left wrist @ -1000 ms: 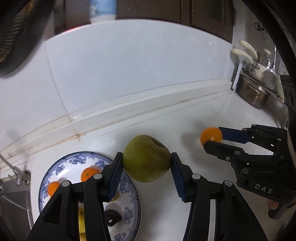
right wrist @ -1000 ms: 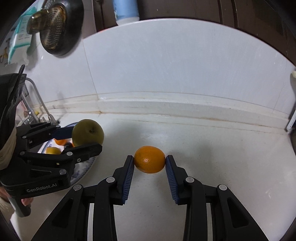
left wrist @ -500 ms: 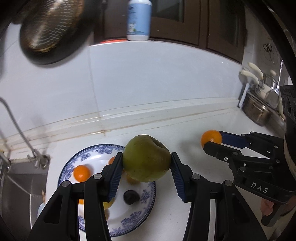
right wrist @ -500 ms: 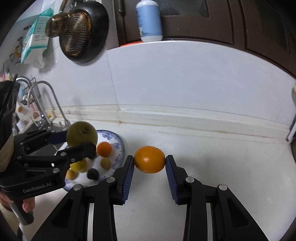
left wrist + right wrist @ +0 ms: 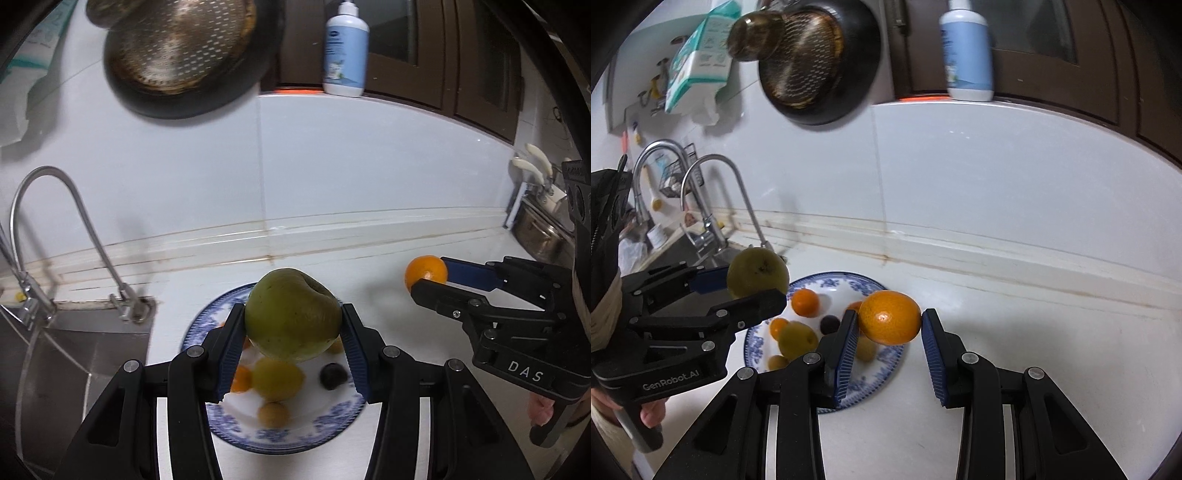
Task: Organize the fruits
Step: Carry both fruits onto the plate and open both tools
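Note:
My left gripper (image 5: 293, 325) is shut on a large green pear (image 5: 291, 314) and holds it above the blue-and-white plate (image 5: 295, 435). The plate holds several small fruits: oranges, yellow fruits and a dark plum (image 5: 332, 374). My right gripper (image 5: 889, 325) is shut on an orange (image 5: 889, 316) and holds it above the plate's right edge (image 5: 890, 356). In the left wrist view the right gripper (image 5: 428, 280) and its orange (image 5: 424, 272) are to the right. In the right wrist view the left gripper (image 5: 753, 284) and the pear (image 5: 757, 273) are at the left.
A steel sink (image 5: 74, 354) with a curved tap (image 5: 66, 229) lies left of the plate. A pan and strainer (image 5: 184, 48) hang on the white wall above. A blue bottle (image 5: 345, 51) stands on the ledge. A steel pot (image 5: 535, 229) sits far right.
Both grippers have moved left with their fruits. The pear is now over the middle of the plate and the orange is over its right edge.

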Action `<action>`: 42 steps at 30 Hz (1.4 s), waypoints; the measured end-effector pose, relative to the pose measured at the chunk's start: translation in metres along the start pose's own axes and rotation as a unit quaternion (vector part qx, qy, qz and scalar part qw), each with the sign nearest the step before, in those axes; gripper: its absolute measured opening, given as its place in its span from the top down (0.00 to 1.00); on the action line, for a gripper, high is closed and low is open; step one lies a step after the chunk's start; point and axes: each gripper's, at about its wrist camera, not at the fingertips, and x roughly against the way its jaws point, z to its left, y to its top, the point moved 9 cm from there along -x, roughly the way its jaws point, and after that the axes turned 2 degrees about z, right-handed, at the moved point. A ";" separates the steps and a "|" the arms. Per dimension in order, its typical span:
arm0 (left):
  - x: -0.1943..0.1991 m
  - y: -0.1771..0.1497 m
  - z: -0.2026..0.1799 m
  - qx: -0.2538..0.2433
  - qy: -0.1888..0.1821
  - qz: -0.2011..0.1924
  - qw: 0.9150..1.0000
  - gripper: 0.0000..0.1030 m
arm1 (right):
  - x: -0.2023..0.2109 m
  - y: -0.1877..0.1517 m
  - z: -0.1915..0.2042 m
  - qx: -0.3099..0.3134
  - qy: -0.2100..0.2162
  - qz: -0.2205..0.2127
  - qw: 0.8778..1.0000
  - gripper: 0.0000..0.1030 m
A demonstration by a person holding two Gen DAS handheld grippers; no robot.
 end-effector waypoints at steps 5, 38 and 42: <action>-0.007 -0.004 0.022 -0.003 0.016 0.009 1.000 0.52 | -0.019 0.004 0.015 0.012 0.015 0.018 1.000 0.65; -0.133 -0.015 0.030 -0.047 -0.048 0.111 0.992 0.52 | -0.112 -0.036 0.036 0.020 0.066 0.117 0.991 0.64; -0.124 -0.007 0.033 -0.048 -0.038 0.086 0.994 0.38 | -0.114 -0.038 0.034 0.020 0.063 0.121 0.990 0.63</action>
